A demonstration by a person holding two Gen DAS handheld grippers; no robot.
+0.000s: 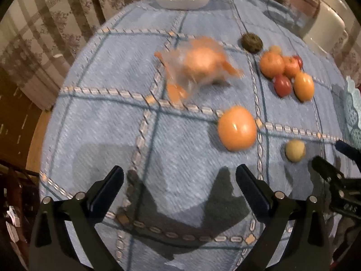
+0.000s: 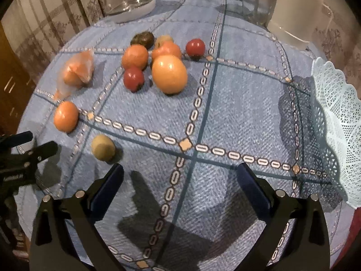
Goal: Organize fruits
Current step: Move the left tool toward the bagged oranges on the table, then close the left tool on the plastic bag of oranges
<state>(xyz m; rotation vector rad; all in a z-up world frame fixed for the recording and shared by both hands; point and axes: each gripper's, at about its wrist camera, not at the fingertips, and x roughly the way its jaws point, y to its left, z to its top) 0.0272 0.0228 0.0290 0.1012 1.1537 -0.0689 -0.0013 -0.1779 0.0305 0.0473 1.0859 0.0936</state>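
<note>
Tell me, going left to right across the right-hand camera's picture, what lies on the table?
Other gripper → lone orange → bagged fruit → yellowish fruit → big orange → far red fruit → lace basket.

The left gripper (image 1: 179,176) is matte black plastic, with two broad arms that taper forward into flat fingers lined with dark blue pads (image 1: 106,186), and round silver screws (image 1: 79,195) sit at the joints of each arm. The right gripper (image 2: 180,175) has the same build: black arms, dark blue pads (image 2: 252,186) and silver screws (image 2: 280,193). Seen from the side, the left one carries small pale lettering on its black body, too blurred to read.
</note>
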